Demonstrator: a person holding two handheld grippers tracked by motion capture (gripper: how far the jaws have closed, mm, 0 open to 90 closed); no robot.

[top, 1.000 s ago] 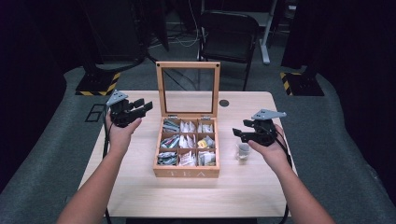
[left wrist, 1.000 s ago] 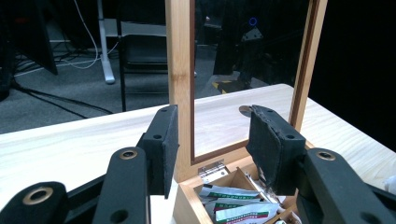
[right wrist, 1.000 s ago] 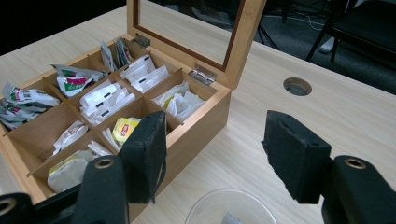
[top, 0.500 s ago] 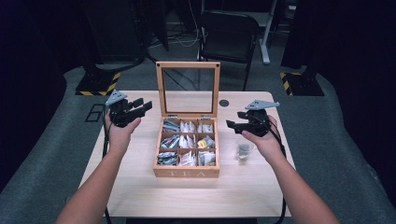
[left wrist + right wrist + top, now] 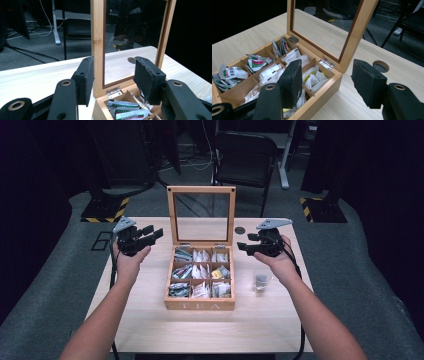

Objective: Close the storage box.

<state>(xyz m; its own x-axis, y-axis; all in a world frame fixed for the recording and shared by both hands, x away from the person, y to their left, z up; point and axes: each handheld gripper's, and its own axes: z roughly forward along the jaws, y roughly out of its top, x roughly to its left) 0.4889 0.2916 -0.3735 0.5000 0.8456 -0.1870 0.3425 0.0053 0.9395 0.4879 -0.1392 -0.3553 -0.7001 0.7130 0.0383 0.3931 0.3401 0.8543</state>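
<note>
Tea box [image 5: 200, 275] of pale wood is seen in the middle of the counter [image 5: 150, 330], its glass-paned lid [image 5: 201, 215] stood upright on its hinges and its nine compartments laid open. Sachets [image 5: 192, 270] are packed into every compartment, some green-and-white, some plain white, one yellow. The left claw [image 5: 150, 234] is held above the counter to the left of the box, its jaws parted and nothing between them; they have just been opening a little. The right claw [image 5: 245, 246] is held just beside the box's right rear corner, above a small clear cup [image 5: 261, 282] that is set on the counter near the box's right wall. Its jaws are also apart and empty, and have just been closing somewhat. In the right gripper view the right-hand compartments lie directly under the pads [image 5: 292, 80].

By the look of it, the lid has been dealt with and no sachet has been lifted yet; the picking of one, perhaps for the cup, is judged to remain.
</note>
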